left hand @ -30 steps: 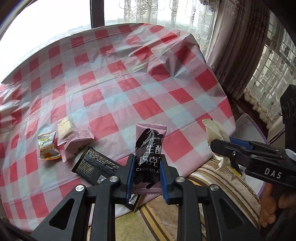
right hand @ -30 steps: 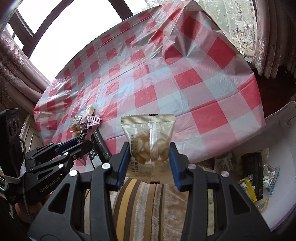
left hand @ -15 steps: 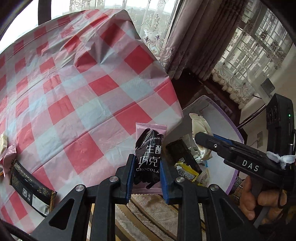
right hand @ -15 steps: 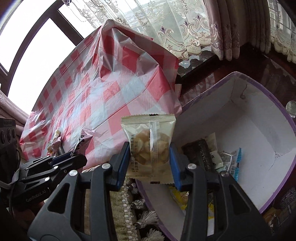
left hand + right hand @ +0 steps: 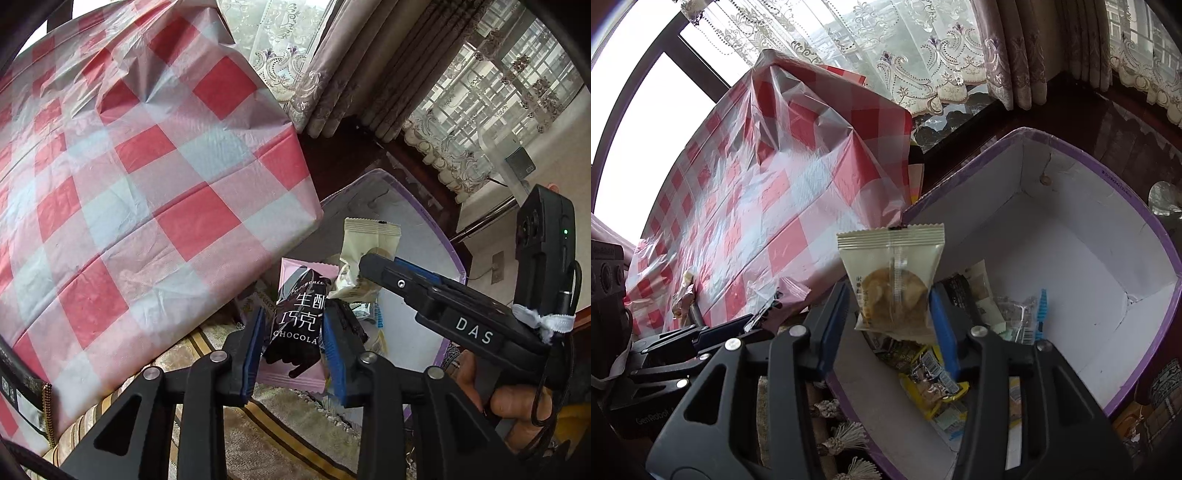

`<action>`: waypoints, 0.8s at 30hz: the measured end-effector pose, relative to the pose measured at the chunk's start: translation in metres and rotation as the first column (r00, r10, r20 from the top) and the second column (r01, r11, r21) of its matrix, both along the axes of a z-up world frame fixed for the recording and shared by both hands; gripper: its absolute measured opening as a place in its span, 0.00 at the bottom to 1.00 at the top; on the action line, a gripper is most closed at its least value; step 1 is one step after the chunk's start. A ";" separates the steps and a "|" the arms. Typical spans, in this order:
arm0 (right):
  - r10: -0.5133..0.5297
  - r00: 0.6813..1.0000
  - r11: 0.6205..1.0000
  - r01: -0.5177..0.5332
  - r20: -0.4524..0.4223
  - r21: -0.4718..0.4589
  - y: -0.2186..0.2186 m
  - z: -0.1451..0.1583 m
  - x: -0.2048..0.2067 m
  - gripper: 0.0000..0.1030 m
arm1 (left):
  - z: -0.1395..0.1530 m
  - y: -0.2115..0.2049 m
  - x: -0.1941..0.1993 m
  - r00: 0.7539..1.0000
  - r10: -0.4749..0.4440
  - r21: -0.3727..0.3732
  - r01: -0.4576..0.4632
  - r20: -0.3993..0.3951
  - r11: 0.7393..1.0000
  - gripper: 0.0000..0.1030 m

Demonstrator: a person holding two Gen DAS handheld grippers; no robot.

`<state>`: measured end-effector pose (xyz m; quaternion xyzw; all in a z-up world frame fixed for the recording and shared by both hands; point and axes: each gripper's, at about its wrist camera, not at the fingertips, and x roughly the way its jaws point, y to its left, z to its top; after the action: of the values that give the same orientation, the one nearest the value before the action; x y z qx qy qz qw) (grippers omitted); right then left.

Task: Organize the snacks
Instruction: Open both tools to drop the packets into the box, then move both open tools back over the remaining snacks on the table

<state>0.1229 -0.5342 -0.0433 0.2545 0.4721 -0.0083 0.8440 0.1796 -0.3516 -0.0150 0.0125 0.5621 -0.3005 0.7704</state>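
Both grippers now sit over the purple-rimmed box beside the table; a second ago they were over the checked tablecloth, which has slid to 10 o'clock in both wrist views.

Left gripper: jaws opening. The pink-and-black chocolate packet is between the blue pads but sits tilted, with visible gaps on both sides; a second ago the pads clamped it upright. It hangs above the box edge at 12 o'clock from the fingertips.

Right gripper: jaws opening. The clear cookie packet is between the pads, skewed, its left side free of the left pad; whether the right pad touches it cannot be told. Half a second ago it was gripped squarely. It is over the box interior.

Inside the box, at 5 o'clock from the cookie packet, lie a yellow wrapper and other loose snacks. The black packet on the table now shows only at the left view's 8 o'clock edge.
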 end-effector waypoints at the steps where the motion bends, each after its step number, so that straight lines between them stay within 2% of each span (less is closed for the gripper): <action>1: -0.004 1.000 1.000 0.004 0.000 0.002 -0.001 0.000 0.000 0.57 | 0.000 0.001 0.000 1.000 0.002 -0.003 -0.002 -0.001 1.000 0.40; 2: -0.011 1.000 1.000 0.011 0.003 0.004 -0.002 0.001 -0.001 0.63 | 0.001 0.002 0.001 1.000 0.008 -0.009 -0.008 -0.002 1.000 0.44; 5: -0.018 1.000 1.000 0.018 0.012 0.000 -0.004 0.005 -0.001 0.69 | 0.002 0.008 0.002 0.999 0.034 -0.022 -0.034 -0.004 0.999 0.54; 14: 0.011 1.000 1.000 -0.011 0.006 -0.008 0.008 0.011 0.003 0.70 | 0.009 0.034 0.003 0.995 0.101 -0.053 -0.101 -0.003 0.993 0.55; 24: 0.104 0.994 0.994 -0.104 0.012 -0.042 0.047 0.026 0.010 0.70 | 0.019 0.073 -0.001 0.982 0.186 -0.098 -0.184 0.012 0.978 0.55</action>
<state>0.1325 -0.4875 -0.0174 0.2120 0.4785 0.0277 0.8517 0.1787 -0.2788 0.0036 -0.0739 0.5375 -0.2541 0.8007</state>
